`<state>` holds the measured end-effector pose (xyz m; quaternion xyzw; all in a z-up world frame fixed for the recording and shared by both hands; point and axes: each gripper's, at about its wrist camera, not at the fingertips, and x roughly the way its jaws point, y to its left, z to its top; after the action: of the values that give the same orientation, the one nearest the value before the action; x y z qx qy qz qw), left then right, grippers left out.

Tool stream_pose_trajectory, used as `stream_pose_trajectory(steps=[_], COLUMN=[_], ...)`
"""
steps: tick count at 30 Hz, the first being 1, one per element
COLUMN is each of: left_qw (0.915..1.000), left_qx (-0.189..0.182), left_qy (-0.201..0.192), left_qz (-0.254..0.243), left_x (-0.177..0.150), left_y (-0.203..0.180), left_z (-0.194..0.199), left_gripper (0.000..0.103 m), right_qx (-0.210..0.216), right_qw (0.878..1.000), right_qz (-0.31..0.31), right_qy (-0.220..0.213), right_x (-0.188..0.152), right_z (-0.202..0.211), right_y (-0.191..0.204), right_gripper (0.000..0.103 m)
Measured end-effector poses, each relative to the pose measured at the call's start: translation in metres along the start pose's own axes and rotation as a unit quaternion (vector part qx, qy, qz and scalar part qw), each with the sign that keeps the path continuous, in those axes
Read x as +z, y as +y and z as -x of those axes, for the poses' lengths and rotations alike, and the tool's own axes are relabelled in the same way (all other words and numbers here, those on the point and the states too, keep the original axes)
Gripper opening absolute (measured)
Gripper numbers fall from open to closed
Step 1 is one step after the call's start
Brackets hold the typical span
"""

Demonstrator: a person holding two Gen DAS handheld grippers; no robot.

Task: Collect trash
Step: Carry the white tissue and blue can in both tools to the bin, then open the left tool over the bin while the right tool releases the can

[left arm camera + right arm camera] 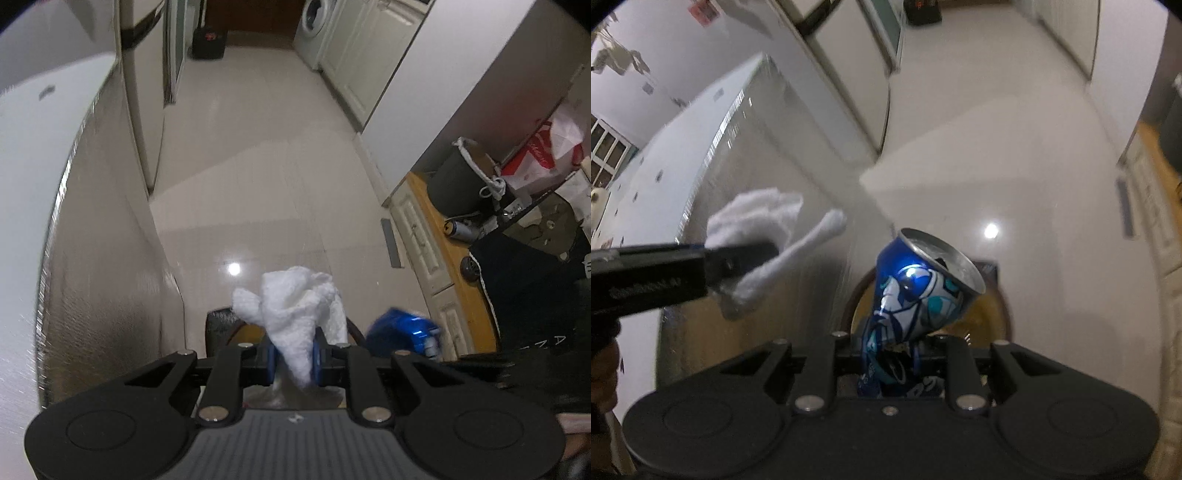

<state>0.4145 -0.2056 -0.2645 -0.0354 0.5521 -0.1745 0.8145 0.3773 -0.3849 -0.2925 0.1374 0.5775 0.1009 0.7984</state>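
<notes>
A crumpled white tissue (295,314) is pinched tight in the left gripper (294,360) jaws, and a crushed blue can (916,295) is clamped in the right gripper (892,354), both held above the floor (258,177).

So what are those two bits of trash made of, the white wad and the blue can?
The white wad looks like soft paper, probably a paper towel or tissue: matte, dimpled and crumpled into loose folds where the left gripper pinches it. The blue can seems to be thin aluminium: glossy printed skin with a bright glint, bare silver rim, and its lower part crushed flat in the right gripper.
</notes>
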Motion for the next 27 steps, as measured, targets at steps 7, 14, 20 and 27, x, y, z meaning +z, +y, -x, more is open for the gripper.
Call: stream_pose_trajectory(steps=[7,14,20,27], left_qw=[0.9992,0.9976,0.9968,0.9941], left_qx=[0.009,0.006,-0.012,0.004], left_qy=[0.032,0.066,0.077,0.108], left_qz=[0.024,0.021,0.015,-0.008], left_x=[-0.004,-0.008,-0.013,-0.023], left_y=[0.016,0.019,0.012,0.008], left_z=[-0.031,-0.066,-0.093,-0.116], left_gripper=[0.019,0.019,0.027,0.068], right_qx=[0.042,0.024,0.006,-0.002], right_qw=[0.996,0.993,0.993,0.988], right_qz=[-0.035,-0.069,-0.103,-0.148], right_qy=[0.064,0.088,0.065,0.035], right_x=[-0.005,-0.020,-0.028,-0.029], right_z=[-0.082,-0.111,-0.091,-0.068], right_y=[-0.007,-0.018,-0.043,-0.075], right_gripper=[0.037,0.043,0.043,0.044])
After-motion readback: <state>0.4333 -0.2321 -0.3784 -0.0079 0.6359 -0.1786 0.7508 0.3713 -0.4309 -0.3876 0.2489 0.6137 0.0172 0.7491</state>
